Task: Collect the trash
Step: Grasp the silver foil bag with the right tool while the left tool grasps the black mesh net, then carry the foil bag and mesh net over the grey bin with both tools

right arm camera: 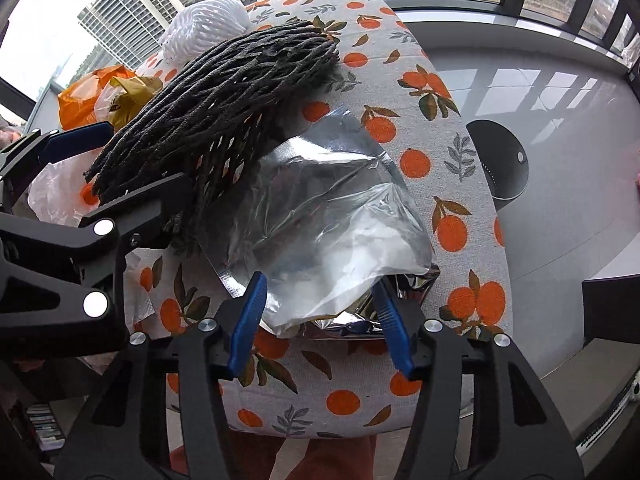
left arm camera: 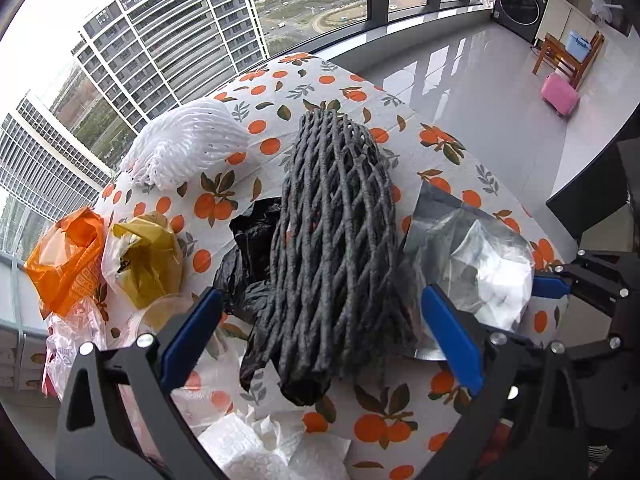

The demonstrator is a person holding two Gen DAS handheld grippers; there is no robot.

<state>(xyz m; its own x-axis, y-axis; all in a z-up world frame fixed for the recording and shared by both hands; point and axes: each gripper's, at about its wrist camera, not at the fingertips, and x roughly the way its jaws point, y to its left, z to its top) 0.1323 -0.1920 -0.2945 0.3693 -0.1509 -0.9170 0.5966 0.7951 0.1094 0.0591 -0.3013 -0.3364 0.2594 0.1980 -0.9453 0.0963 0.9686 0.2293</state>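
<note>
silver pouch (right arm camera: 320, 216) near table edge (right arm camera: 486, 216)

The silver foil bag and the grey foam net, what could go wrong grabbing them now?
1. The right tool straddles only the silver foil bag's crinkled edge; slick foil may slip out.
2. The grey foam net overlaps the foil bag and a black plastic bag; the open left tool may drag both.

Dark foam net (left arm camera: 336, 240) overlapping crumpled silver bag (right arm camera: 320, 216)
</note>
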